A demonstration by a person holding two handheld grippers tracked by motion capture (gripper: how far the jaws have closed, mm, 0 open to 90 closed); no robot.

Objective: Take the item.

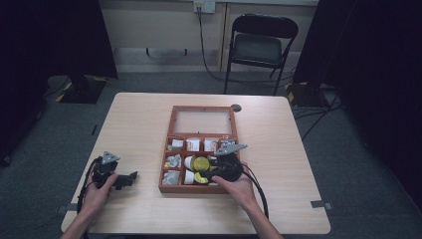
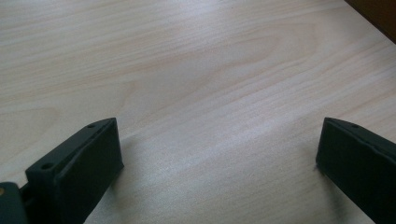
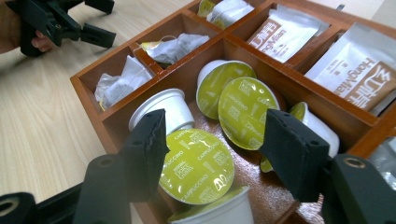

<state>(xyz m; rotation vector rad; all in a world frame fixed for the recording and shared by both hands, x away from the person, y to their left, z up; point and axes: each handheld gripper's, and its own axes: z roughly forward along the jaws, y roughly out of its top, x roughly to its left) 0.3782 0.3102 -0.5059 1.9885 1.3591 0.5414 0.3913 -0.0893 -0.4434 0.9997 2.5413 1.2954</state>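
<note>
Closest to the lens, the right gripper [image 3: 215, 122] has its two black jaws closed in on a capsule [image 3: 196, 165] – a small white plastic cup with a shiny yellow-green foil lid printed "Cappuccino", tilted so that the lid faces up. The capsule sits at the near end of the middle compartment of a wooden box [image 3: 93, 100]. In the high view this gripper [image 1: 208, 170] reaches in from the right over the box's near right corner, with a hand behind it.

The box [image 1: 162, 174] is reddish-brown and split into compartments, and its glass-paned lid [image 1: 201, 121] lies open on the far side. More capsules [image 3: 240, 112] of the same kind lie jumbled around the held one, some on their sides. The far compartments hold brown and white sachets [image 3: 280, 32]; those on the left hold pale tea bags [image 3: 121, 81].

The left gripper [image 1: 130, 178] rests on the table near its left edge, well apart from the box – its jaws stand wide apart [image 2: 219, 130] with bare wood between them.

The table [image 1: 278, 149] is pale wood with rounded corners. It stands on grey carpet [image 1: 348, 164] between dark curtains [image 1: 59, 35]. A black folding chair [image 1: 259, 45] waits beyond the far edge, beside a cable [image 1: 203, 40] hanging from a wall socket [image 1: 204, 6].
</note>
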